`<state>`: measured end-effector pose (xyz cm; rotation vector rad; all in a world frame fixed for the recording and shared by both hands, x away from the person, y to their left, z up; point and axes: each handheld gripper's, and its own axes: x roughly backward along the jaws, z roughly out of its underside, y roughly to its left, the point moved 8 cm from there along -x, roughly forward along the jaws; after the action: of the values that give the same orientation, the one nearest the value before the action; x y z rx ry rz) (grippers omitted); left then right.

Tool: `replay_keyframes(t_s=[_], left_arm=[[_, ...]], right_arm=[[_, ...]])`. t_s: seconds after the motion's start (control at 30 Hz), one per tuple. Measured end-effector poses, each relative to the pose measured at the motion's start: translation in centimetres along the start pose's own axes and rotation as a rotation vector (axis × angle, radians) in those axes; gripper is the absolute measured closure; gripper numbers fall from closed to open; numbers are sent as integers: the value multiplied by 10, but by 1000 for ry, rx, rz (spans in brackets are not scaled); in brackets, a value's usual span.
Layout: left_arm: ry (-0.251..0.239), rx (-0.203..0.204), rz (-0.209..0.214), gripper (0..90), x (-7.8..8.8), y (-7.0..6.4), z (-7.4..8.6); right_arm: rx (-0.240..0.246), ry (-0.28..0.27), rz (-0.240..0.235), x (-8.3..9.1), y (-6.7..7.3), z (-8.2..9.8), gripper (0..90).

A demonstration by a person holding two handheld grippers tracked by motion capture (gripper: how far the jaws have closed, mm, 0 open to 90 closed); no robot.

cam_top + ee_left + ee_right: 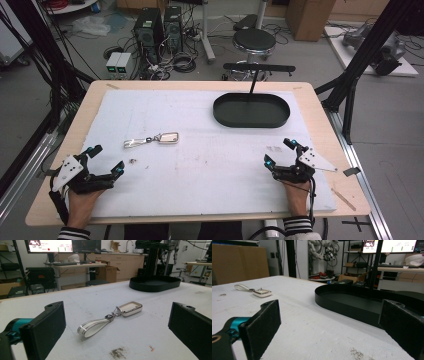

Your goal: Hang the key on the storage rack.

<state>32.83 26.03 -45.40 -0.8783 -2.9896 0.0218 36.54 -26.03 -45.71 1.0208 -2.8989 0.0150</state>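
A robotics or engineering lab, judging by the surroundings. Two tower computers (159,27) standing on the grey floor beyond the table (60,150), amid loose cables (182,62) and small power supply boxes (118,63). Black aluminium framing (372,45) rising at both sides. A round black stool (254,40) behind the far edge, cardboard boxes (310,17) farther back. From the left gripper view, monitors (62,245) lit on a desk, wooden cabinets (125,265) with a sink tap (128,245) along the wall. From the right gripper view, robot hardware (322,251) and shelving with equipment (359,263).
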Motion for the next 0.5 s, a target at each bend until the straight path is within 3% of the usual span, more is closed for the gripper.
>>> replay_keyframes(t_s=[0.5], left_arm=[[-1, 22, -4, 17, 0, 2, 0]], right_arm=[[9, -8, 6, 0, -1, 0, 32]])
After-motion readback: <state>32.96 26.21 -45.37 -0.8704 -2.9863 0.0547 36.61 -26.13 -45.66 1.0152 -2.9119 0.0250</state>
